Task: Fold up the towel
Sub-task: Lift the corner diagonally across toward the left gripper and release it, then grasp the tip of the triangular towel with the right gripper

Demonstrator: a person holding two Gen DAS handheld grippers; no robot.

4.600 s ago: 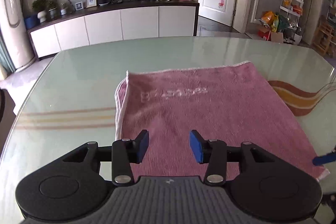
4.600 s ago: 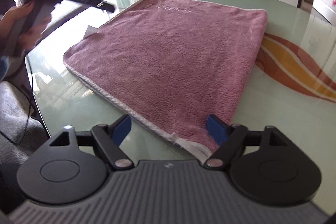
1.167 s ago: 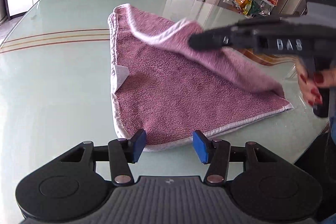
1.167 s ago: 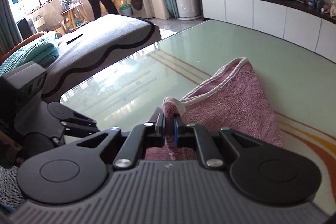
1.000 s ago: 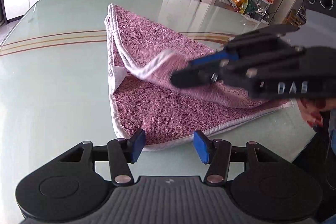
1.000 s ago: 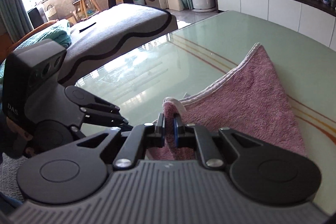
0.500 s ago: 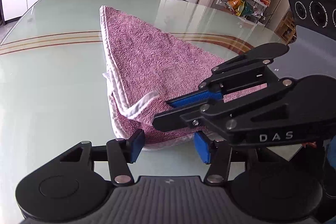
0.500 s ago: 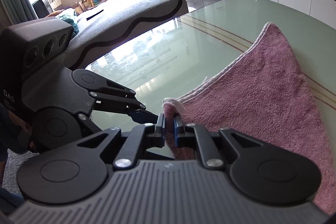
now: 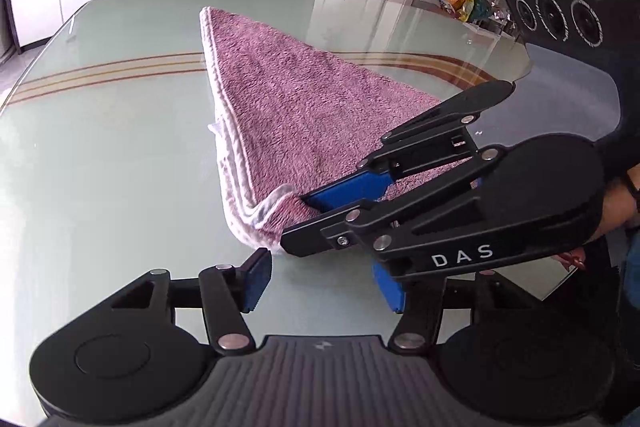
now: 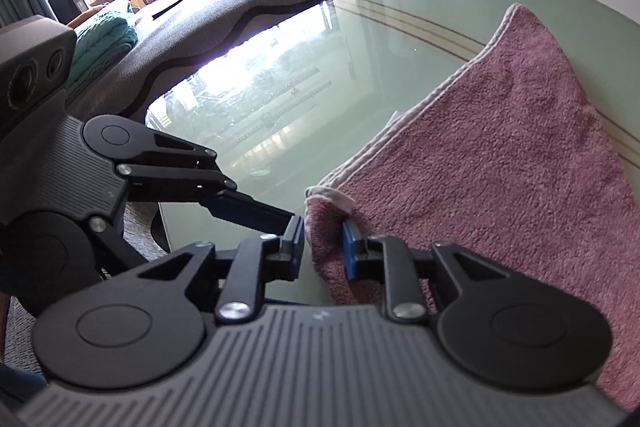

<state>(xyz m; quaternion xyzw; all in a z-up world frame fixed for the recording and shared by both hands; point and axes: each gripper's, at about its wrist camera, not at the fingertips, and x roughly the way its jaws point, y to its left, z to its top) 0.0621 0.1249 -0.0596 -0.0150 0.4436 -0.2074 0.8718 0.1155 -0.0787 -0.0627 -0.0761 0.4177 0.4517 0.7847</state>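
Lying folded into a triangle on the glass table (image 9: 100,155), pink towel (image 9: 288,107), near corner at frame centre between right gripper (image 10: 322,243) pads, jaws just opening, grip slackened. Left gripper (image 9: 320,283) open, empty, just below that corner.

Towel (image 9: 296,115) on table (image 9: 100,147)

The pink terry towel (image 9: 288,107), edged in pale piping, is laid folded into a triangle on the glass desk (image 9: 100,155), its near corner slightly raised.
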